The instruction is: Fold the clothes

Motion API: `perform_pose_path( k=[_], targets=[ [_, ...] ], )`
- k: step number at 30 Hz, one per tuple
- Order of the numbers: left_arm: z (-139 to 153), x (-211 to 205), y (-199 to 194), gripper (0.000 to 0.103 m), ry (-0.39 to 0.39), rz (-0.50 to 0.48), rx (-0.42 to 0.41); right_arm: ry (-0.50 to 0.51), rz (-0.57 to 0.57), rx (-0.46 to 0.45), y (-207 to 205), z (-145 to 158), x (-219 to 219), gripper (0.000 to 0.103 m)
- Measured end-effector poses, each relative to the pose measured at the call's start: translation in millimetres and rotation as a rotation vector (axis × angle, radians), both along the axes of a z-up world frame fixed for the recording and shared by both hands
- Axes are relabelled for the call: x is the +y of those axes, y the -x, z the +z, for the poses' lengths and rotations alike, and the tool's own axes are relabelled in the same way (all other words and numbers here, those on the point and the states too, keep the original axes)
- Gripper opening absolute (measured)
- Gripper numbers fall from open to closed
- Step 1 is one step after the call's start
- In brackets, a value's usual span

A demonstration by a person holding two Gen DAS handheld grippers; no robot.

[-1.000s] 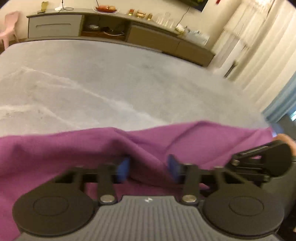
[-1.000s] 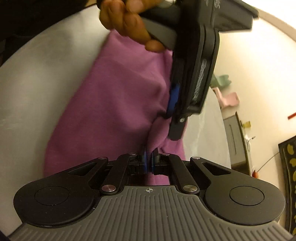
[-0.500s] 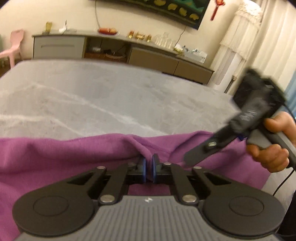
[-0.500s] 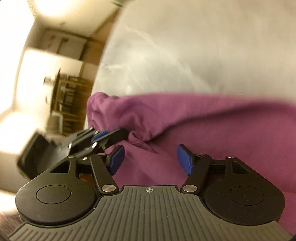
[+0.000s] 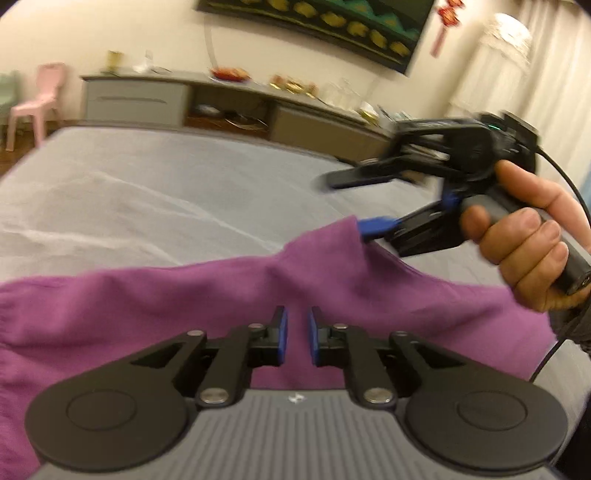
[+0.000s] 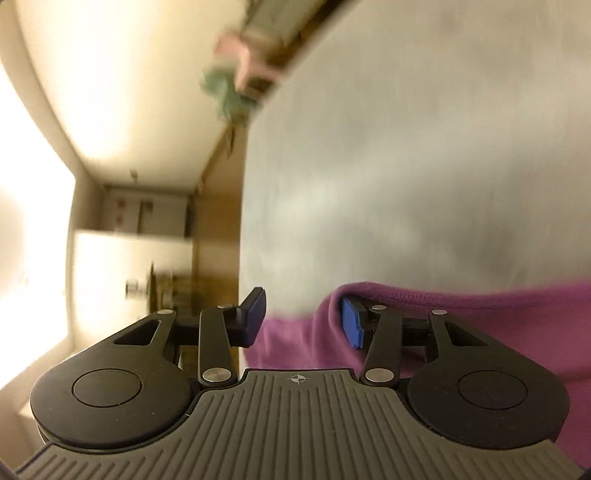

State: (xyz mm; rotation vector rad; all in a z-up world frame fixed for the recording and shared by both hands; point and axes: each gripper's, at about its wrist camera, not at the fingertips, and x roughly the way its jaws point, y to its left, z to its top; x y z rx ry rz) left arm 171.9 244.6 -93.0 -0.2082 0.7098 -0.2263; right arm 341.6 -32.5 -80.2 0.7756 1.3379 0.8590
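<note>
Clothes here amount to one purple garment (image 5: 155,306), lying crumpled across the near part of a grey bed (image 5: 155,192). Its far edge runs in an uneven line across the left wrist view, rising to a lifted peak on the right side.

Beyond the bed a long low cabinet (image 5: 136,99) stands against the wall, cluttered on top. A dark framed picture (image 5: 332,26) hangs above it, pale curtains (image 5: 546,66) hang at the right, and a pink chair (image 5: 33,99) stands at the far left.

Right gripper (image 5: 343,206), held by a hand (image 5: 524,243), reaches in from the right. Its fingers stand apart, having just been closing. The lower blue finger (image 5: 376,225) touches the lifted peak of the garment; the upper one is clear above it. In the right wrist view, which is blurred, a fold of cloth wraps over one finger (image 6: 351,321) while the other (image 6: 255,314) is bare.

Left gripper (image 5: 295,338) hovers over the garment with a narrow gap between its fingers, which have just been opening slightly. Purple cloth shows through the gap, not pinched.
</note>
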Motion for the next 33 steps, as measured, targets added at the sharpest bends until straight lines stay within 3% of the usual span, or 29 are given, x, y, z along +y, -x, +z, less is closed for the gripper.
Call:
perform_pose_path(
  k=[1,4,8,10,11,14,16,20,21,22,23,25,27,29,32,33],
  targets=[
    [0.6,7.6,-2.1,0.014,0.000,0.030,0.002,0.007,-0.019,-0.021,-5.0,5.2,-4.1,0.044],
    [1.2,30.8,-4.7,0.014,-0.010,0.122,0.017,0.085,0.020,0.027,-9.9,-9.4,5.3,0.044],
    [-1.1,45.8,-6.2,0.014,-0.093,0.200,0.048,0.223,0.106,-0.042,12.3,-26.7,40.4,0.043],
    [-2.1,50.6,-7.9,0.014,-0.121,0.229,0.059,0.285,0.122,-0.131,19.4,-27.7,57.9,0.000],
    [-2.1,51.6,-7.5,0.015,-0.139,0.241,0.061,0.301,0.107,-0.210,16.3,-18.6,63.4,0.000],
    [-5.0,56.0,-10.6,0.017,-0.195,0.263,0.087,0.261,0.000,-0.282,-5.3,5.4,65.4,0.000],
    [-9.9,60.1,-15.9,0.017,-0.210,0.273,0.116,0.318,-0.013,-0.364,-17.8,18.4,72.0,0.000],
    [-18.5,67.1,-28.4,0.016,-0.234,0.285,0.144,0.465,-0.008,-0.435,-35.7,17.9,82.2,0.000],
    [-20.9,67.7,-30.0,0.015,-0.252,0.290,0.143,0.504,0.001,-0.450,-38.9,15.3,84.2,0.008],
    [-21.7,70.1,-30.9,0.013,-0.276,0.303,0.135,0.543,-0.016,-0.440,-41.2,11.6,85.6,0.025],
    [-22.0,73.1,-31.7,0.013,-0.301,0.317,0.126,0.567,-0.059,-0.463,-48.9,14.5,68.6,0.032],
    [-22.6,78.9,-33.4,0.013,-0.350,0.347,0.108,0.569,-0.159,-0.520,-50.5,29.4,36.5,0.034],
    [-20.8,85.3,-34.2,0.013,-0.323,0.352,0.104,0.500,-0.229,-0.568,-32.9,53.7,7.4,0.034],
    [-18.8,87.8,-34.7,0.020,-0.267,0.329,0.101,0.330,-0.135,-0.572,5.2,65.6,-6.0,0.034],
    [-19.6,84.6,-42.4,0.020,-0.322,0.313,0.095,0.398,0.122,-0.606,59.5,44.0,24.4,0.029],
    [-19.8,86.8,-46.1,0.020,-0.334,0.314,0.091,0.492,0.166,-0.645,68.9,34.1,24.6,0.028]
  ],
)
